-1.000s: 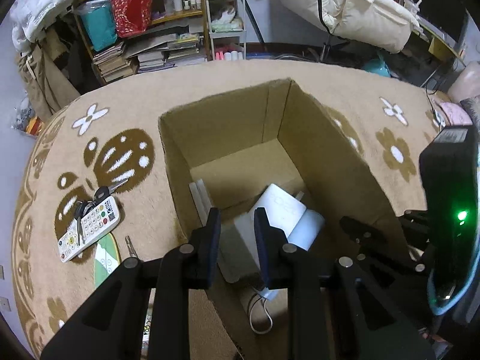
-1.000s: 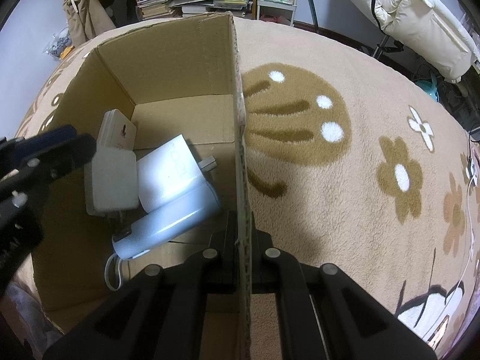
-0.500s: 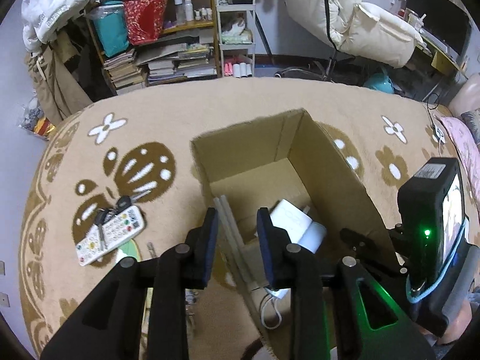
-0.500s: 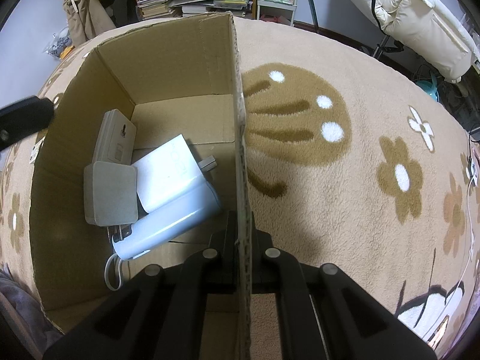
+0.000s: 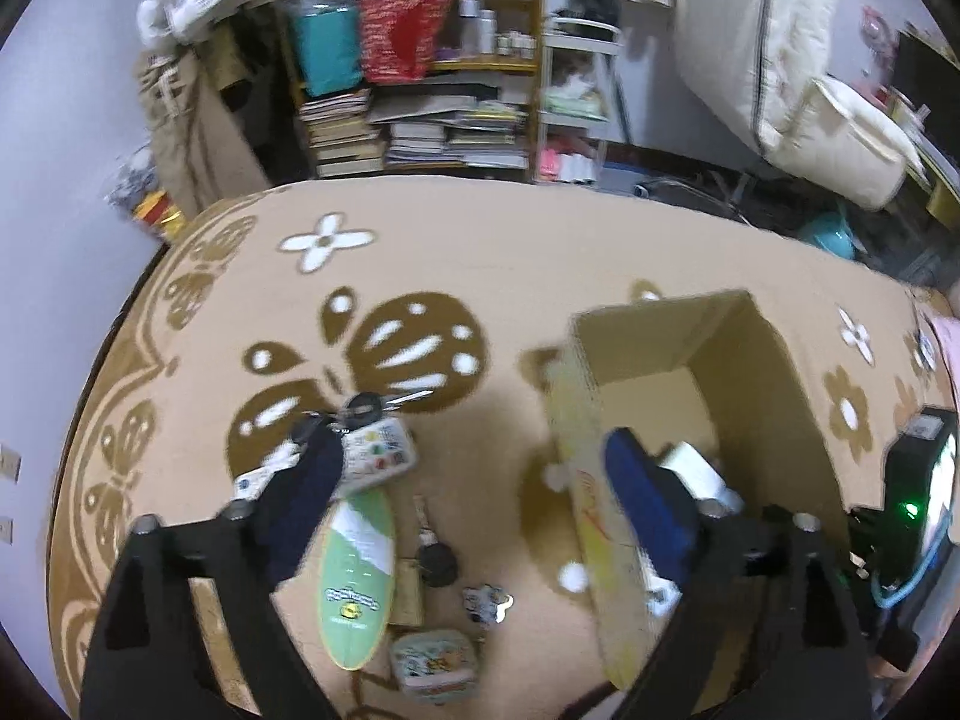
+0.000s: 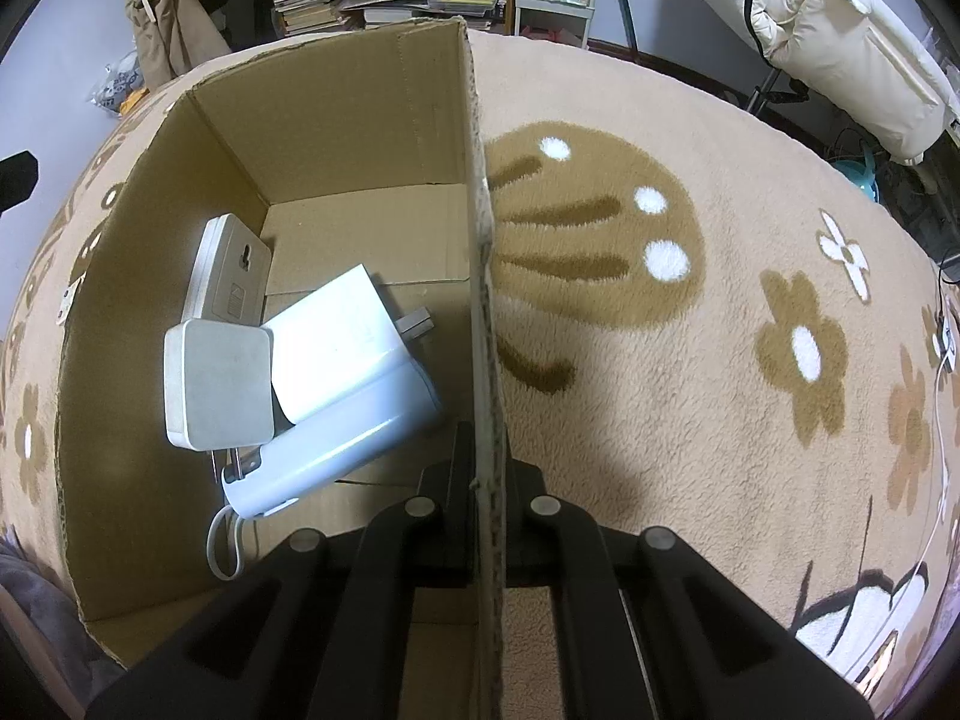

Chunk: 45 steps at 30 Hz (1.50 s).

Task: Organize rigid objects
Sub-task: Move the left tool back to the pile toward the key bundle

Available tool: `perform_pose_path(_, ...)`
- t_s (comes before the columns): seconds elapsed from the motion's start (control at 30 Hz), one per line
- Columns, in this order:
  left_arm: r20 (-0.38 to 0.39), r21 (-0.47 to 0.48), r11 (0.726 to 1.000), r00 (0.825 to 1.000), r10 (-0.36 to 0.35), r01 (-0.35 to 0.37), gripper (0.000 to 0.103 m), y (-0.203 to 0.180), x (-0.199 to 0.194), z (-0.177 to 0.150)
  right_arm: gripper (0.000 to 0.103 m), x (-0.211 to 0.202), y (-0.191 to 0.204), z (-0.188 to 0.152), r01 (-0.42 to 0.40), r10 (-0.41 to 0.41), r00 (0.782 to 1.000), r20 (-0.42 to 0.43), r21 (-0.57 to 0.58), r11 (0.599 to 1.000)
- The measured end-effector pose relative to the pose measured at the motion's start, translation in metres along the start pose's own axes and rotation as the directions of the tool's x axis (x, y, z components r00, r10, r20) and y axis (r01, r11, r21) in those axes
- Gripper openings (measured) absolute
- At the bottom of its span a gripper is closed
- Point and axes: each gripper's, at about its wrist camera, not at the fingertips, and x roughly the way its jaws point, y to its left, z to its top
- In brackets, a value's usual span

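Observation:
My left gripper (image 5: pixel 474 492) hangs open and empty above the carpet, left of the cardboard box (image 5: pixel 774 396). Under it lie a white remote with keys (image 5: pixel 378 456), a green oval piece (image 5: pixel 357 564), a black key fob (image 5: pixel 437 558), a small charm (image 5: pixel 486 600) and a little printed tin (image 5: pixel 433 660). My right gripper (image 6: pixel 486 480) is shut on the box's right wall (image 6: pixel 480 300). Inside the box rest a square white adapter (image 6: pixel 216 384), a white charger block (image 6: pixel 336 342), a pale blue cylinder (image 6: pixel 342 450) and a flat white device (image 6: pixel 231 276).
The box stands on a beige carpet (image 6: pixel 720 390) with brown flower and butterfly patterns. Shelves of books and bags (image 5: pixel 420 90) line the far side, with a white padded chair (image 5: pixel 828 120) at the back right. A thin white cable (image 6: pixel 942 396) lies on the carpet's right edge.
My left gripper let go of the square white adapter in the box, rose out, swung left over the loose items and opened wide. The right gripper has stayed on the box wall.

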Motion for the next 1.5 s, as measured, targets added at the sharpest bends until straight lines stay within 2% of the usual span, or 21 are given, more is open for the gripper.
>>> perform_pose_path(0.2,-0.029,-0.042,0.998,0.998,0.049,-0.050,0.095,0.029,0.015,-0.001,0.005,0.001,0.000,0.000,-0.002,0.002,1.000,0.000,0.001,1.000)
perform_pose_path(0.37,-0.070,-0.082,0.995,0.996,0.050,-0.056,0.100,0.051,0.025,-0.007,0.005,0.002,0.002,0.000,0.000,0.000,1.000,-0.005,-0.001,1.000)
perform_pose_path(0.6,-0.144,-0.083,0.987,0.982,0.125,-0.138,0.100,0.081,0.050,-0.021,0.005,0.003,0.002,0.000,0.000,0.000,1.000,-0.007,-0.001,1.000)
perform_pose_path(0.67,-0.164,-0.109,0.979,0.974,0.154,-0.173,0.100,0.091,0.059,-0.023,0.005,0.003,0.002,0.000,0.000,0.000,1.000,-0.006,-0.001,1.000)
perform_pose_path(0.8,-0.191,-0.177,0.967,0.971,0.147,-0.181,0.100,0.110,0.073,-0.026,0.005,0.003,0.002,0.000,-0.002,0.002,1.000,-0.007,0.000,1.000)
perform_pose_path(1.17,-0.224,-0.174,0.951,0.951,0.214,-0.255,0.100,0.120,0.100,-0.025,0.005,0.003,0.002,-0.001,-0.001,0.001,1.000,-0.010,-0.001,1.000)
perform_pose_path(1.5,-0.191,-0.144,0.955,0.954,0.230,-0.258,0.099,0.116,0.116,-0.003,0.005,0.004,0.003,-0.002,0.002,-0.002,1.000,-0.009,-0.005,1.000)
